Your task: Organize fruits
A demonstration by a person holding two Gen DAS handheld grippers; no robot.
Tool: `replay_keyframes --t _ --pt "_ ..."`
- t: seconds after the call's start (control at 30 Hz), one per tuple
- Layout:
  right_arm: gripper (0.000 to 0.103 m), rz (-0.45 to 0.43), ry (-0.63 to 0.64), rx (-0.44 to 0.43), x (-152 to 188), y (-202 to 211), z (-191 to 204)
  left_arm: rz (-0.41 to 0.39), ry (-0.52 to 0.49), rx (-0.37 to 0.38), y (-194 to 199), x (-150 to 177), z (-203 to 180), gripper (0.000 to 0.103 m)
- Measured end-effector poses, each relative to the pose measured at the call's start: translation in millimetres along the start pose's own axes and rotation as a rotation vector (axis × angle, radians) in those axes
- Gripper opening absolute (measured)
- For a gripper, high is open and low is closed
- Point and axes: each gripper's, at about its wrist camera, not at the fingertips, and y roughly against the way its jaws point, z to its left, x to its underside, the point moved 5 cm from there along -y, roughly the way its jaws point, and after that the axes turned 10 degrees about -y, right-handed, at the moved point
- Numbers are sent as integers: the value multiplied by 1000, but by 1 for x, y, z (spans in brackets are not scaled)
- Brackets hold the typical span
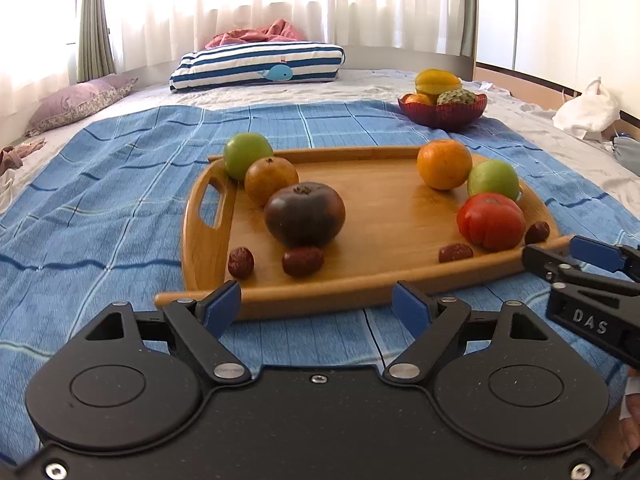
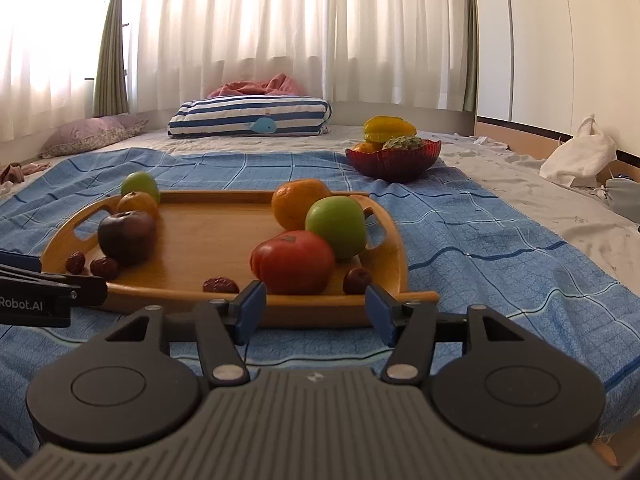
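Two grippers hover low over a blue checked blanket (image 1: 100, 208), both facing a wooden tray (image 1: 384, 224) at the centre of each view. The left gripper (image 1: 318, 306) sits at the bottom middle of its own view with its blue-padded jaws spread wide and nothing between them, just short of the tray's near rim. The right gripper (image 2: 316, 310) is likewise released and empty, its jaws apart in front of the tray's near right corner; in the left wrist view it enters from the right edge.

On the tray's left side, a green apple (image 1: 248, 155) stands at the far corner, touching an orange-brown round fruit (image 1: 271, 180), which touches a dark purple tomato (image 1: 305, 214). Two red dates (image 1: 241, 263) (image 1: 303, 261) lie near the front rim, the second against the dark tomato.

On the tray's right side, an orange (image 1: 444, 164) stands at the back, a second green apple (image 1: 493, 180) just beside it, and a red tomato (image 1: 491, 221) in front of that. One date (image 1: 455, 253) lies left of the red tomato, another (image 1: 537, 233) right of it.

Beyond the tray, at upper right, a red glass bowl (image 1: 444, 114) holds a yellow starfruit (image 1: 436, 80), a green scaly fruit and an orange one. A blue-and-white striped whale pillow (image 1: 256, 66) lies at the far end before white curtains (image 1: 240, 0).
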Motion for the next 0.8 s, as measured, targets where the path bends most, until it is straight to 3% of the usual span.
replay_keyframes --t 0.8 --pt "74 99 44 -17 29 5 16 81 43 -14 -2 31 -5 85"
